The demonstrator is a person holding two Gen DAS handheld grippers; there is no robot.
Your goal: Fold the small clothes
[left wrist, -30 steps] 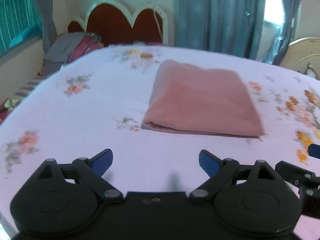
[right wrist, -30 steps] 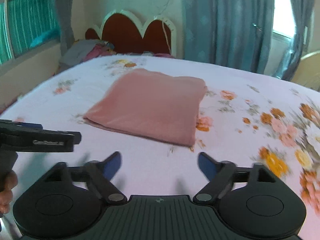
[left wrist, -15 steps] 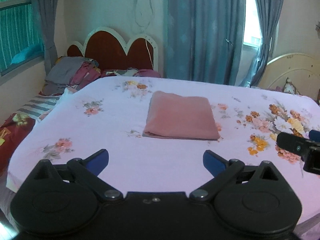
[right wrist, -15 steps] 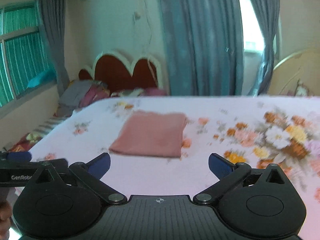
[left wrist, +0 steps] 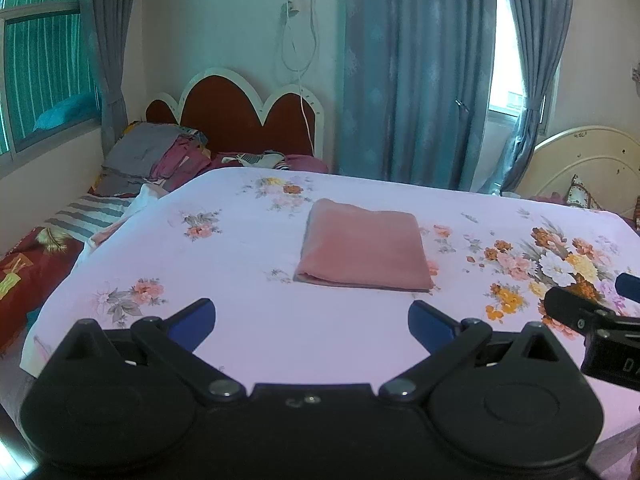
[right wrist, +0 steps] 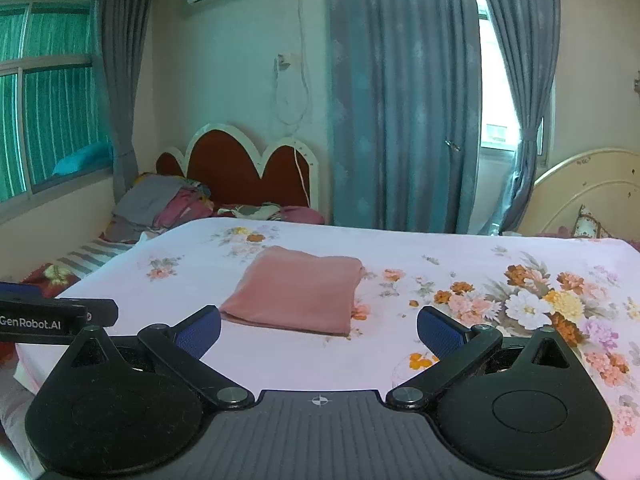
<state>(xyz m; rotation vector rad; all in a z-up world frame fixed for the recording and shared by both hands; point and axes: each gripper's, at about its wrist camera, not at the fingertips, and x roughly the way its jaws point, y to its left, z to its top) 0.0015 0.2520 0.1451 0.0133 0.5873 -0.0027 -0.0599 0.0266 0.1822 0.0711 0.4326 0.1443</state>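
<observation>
I hold two grippers, one in each hand, and both hang above the near edge of the bed (left wrist: 248, 344) with nothing between their fingers. My left gripper (left wrist: 312, 320) has its two blue pads spread wide apart, and my right gripper (right wrist: 319, 330) stands just as wide, its two pads apart too; neither touches anything. One cloth (left wrist: 364, 246), pink and folded into a neat rectangle, lies flat near the middle of the flowered sheet, well ahead of both grippers and apart from them. In the right wrist view the same cloth (right wrist: 298, 290) sits between the two pads' lines of sight, closer to the left pad. Beyond the bed I count one red headboard (left wrist: 240, 118), one heap of clothes (left wrist: 156, 154) to its left, and two windows, each with grey-blue curtains (left wrist: 412, 68)
</observation>
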